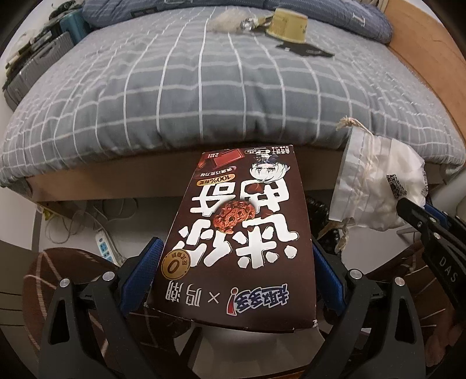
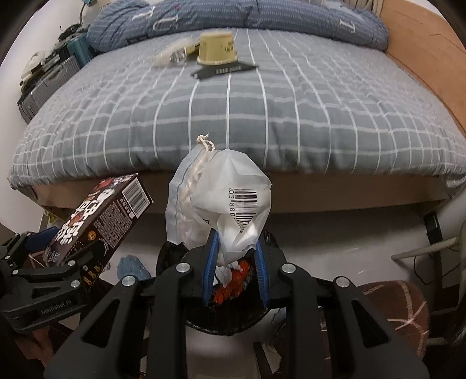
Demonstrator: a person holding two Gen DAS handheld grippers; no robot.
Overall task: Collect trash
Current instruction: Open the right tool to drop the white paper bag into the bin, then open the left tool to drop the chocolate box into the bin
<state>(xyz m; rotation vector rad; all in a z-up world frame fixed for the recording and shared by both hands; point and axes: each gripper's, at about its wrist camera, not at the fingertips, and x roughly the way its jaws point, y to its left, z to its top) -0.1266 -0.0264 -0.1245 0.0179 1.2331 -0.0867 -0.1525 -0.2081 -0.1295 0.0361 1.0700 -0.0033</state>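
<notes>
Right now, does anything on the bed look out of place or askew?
Yes. A tan paper cup lies tipped at the far end of the checked bedspread, beside a flat black wrapper and a crumpled clear wrapper: litter not yet collected.

Bed (image 2: 233, 116) across the upper half of both views, covered by grey-blue quilt with white grid lines. Blue patterned pillows (image 2: 180, 20) along the far end. Wooden bed frame (image 2: 419, 40) along the right side, wooden base board (image 1: 116, 180) under the near edge. Pale floor (image 2: 335, 233) below. White power strip (image 1: 103, 247) with tangled cords near the bed's left corner. Grey suitcase (image 2: 46, 84) and teal case (image 2: 78, 49) standing left of bed, against white wall (image 2: 43, 32). Lighting dim, even.
</notes>
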